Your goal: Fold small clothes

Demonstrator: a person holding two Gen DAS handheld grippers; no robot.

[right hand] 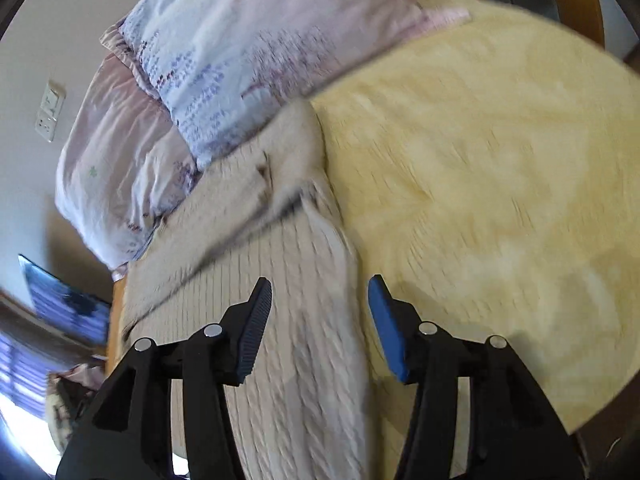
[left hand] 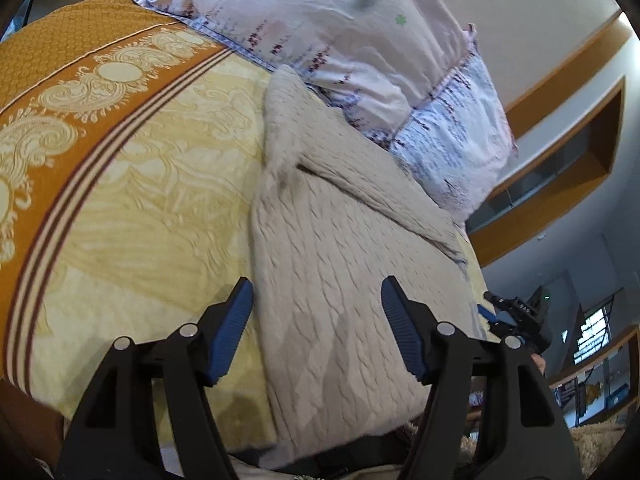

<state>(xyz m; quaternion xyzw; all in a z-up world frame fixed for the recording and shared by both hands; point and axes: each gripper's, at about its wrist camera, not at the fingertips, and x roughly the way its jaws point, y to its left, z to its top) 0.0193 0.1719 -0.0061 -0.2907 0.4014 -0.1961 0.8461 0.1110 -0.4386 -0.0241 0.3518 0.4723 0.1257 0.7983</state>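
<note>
A cream cable-knit sweater [left hand: 332, 248] lies on the yellow bedspread [left hand: 152, 208], with a sleeve folded across its upper part. My left gripper [left hand: 316, 300] is open above the sweater's lower half, its blue pads apart with nothing between them. In the right wrist view the same sweater [right hand: 288, 280] runs down the middle, a fold bunched near its top. My right gripper [right hand: 320, 298] is open over the sweater's right edge, and no cloth is caught in it. The other gripper [left hand: 516, 316] shows at the sweater's right side in the left wrist view.
Two floral pillows [left hand: 340, 32] lie against the wall just beyond the sweater, also in the right wrist view as pillows [right hand: 224, 60]. An orange patterned border [left hand: 80, 64] runs along the bedspread's left. A wooden headboard shelf [left hand: 560, 152] stands at the right. Bare bedspread [right hand: 500, 180] spreads right of the sweater.
</note>
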